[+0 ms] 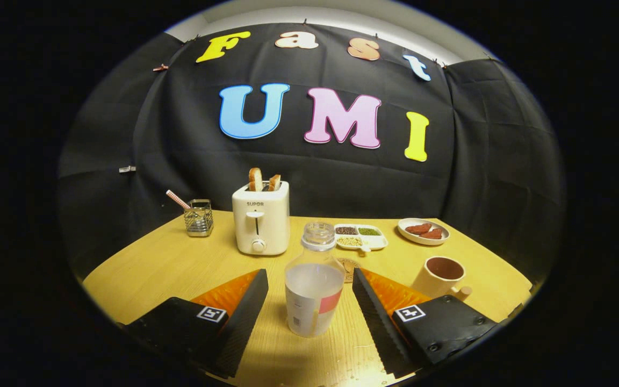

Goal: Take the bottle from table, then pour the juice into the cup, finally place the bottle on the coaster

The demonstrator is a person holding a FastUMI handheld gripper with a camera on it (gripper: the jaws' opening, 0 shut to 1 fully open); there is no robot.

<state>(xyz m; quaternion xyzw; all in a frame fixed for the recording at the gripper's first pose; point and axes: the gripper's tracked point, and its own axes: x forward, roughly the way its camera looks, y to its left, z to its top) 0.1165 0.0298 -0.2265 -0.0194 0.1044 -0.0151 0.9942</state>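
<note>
yellow wooden table [170,263] before a black cloth wall, uncapped bottle [314,290] standing upright on it between the spread fingers of the gripper [309,282], neither touching it, cup [441,275] right of the bottle, toaster [261,223] behind the bottle, coaster [348,266] just behind the bottle

Open gripper [309,290] around an uncapped bottle [314,290] on a wooden tabletop [180,263].
Jaws stand apart from the bottle's sides. Beyond: toaster [261,217], cup [441,275], coaster [348,267] behind the bottle.
</note>
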